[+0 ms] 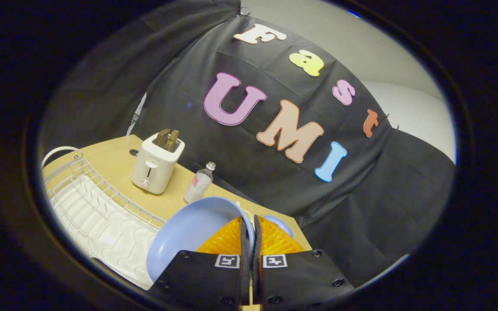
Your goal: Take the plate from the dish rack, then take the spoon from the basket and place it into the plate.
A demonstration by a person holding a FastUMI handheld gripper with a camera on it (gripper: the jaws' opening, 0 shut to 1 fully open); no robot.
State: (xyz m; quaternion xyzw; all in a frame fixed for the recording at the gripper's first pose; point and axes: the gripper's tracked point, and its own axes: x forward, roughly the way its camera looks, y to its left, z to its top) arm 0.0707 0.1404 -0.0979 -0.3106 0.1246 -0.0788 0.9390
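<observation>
Gripper view, tilted. The gripper occupies the lower centre of the frame with its two fingers drawn almost together, leaving a thin slot. The rim of the light blue plate runs into that slot edge-on, so the fingers appear to be clamped on the plate; the fisheye distortion at the tips hides the exact contact, so this is a judgement.

The plate's broad face spreads to the lower left of the fingers, and a small blue sliver shows to their right, probably more of the same plate. The plate stands roughly upright, its flat face parallel to the finger pads, and it hangs over the near corner of the white wire dish rack, which fills the lower left of the frame on the wooden table.

Beyond the rack stand a white toaster holding two slices, left of centre, and a small clear bottle just right of it.

The first step, lifting the plate from the rack, seems under way. The coming move depends on turning the plate from upright to flat on the table.
</observation>
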